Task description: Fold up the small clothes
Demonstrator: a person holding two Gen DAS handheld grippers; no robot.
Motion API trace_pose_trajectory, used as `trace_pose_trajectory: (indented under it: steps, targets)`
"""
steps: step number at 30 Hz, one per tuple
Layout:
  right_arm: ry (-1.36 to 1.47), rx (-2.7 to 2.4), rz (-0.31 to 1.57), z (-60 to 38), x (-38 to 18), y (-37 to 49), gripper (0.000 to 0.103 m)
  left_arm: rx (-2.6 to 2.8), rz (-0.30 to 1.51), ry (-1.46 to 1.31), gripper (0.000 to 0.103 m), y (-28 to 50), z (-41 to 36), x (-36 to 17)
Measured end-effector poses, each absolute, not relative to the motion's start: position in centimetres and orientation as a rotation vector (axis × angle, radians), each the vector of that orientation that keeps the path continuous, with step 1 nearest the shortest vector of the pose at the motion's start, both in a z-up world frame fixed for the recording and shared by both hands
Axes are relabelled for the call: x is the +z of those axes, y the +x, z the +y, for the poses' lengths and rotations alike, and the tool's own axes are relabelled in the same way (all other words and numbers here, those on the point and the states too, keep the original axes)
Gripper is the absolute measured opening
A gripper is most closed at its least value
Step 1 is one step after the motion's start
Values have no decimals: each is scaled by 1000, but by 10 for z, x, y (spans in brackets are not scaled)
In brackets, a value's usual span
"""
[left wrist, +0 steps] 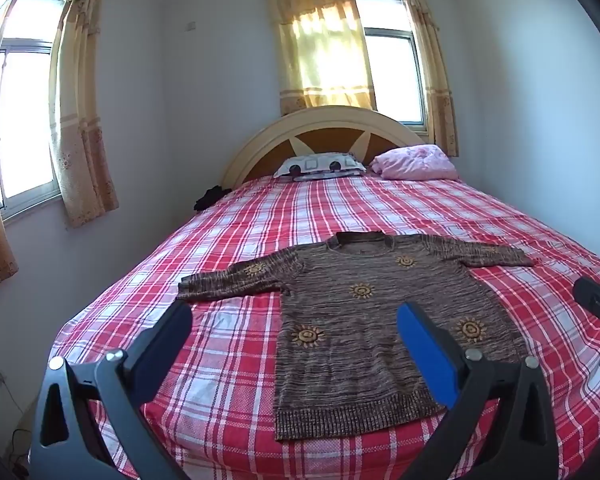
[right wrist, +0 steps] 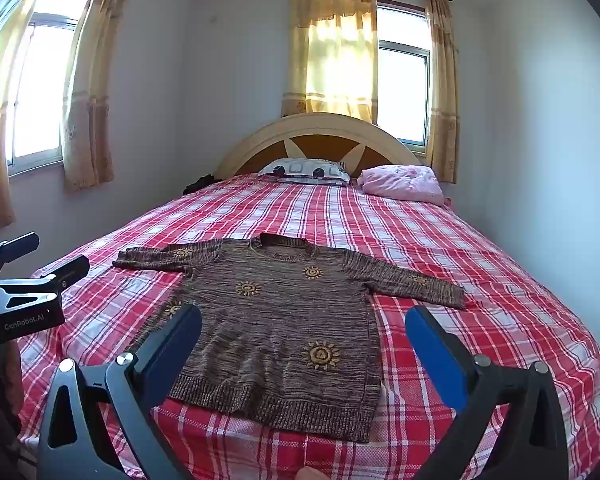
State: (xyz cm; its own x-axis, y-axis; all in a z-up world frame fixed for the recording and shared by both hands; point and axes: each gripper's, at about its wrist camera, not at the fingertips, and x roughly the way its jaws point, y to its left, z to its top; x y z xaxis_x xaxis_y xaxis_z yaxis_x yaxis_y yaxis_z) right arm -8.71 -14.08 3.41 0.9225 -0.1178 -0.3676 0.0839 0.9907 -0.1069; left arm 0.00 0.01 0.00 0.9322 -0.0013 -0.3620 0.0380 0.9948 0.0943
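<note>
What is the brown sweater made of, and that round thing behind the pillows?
The sweater looks like knitted yarn, likely wool or acrylic: ribbed hem and collar, streaky brown threads, stitched yellow suns. The headboard looks like wood, with a smooth cream-painted arch and darker orange-brown panels, slightly glossy. It might be laminate; the pictures can't settle that.

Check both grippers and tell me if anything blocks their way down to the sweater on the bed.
Nothing visible does. The sweater lies spread flat on the checked bedspread, uncovered. The left gripper and right gripper both hover open above its hem end, with only air between.
</note>
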Motion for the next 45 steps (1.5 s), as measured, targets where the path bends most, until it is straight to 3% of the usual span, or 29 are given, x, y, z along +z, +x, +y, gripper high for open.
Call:
trace_pose_trajectory:
  steps: [45]
  targets:
    - [-99, -99, 395, -143, 28, -85, 102, -18, 379, 104, 103, 4, 1, -5]
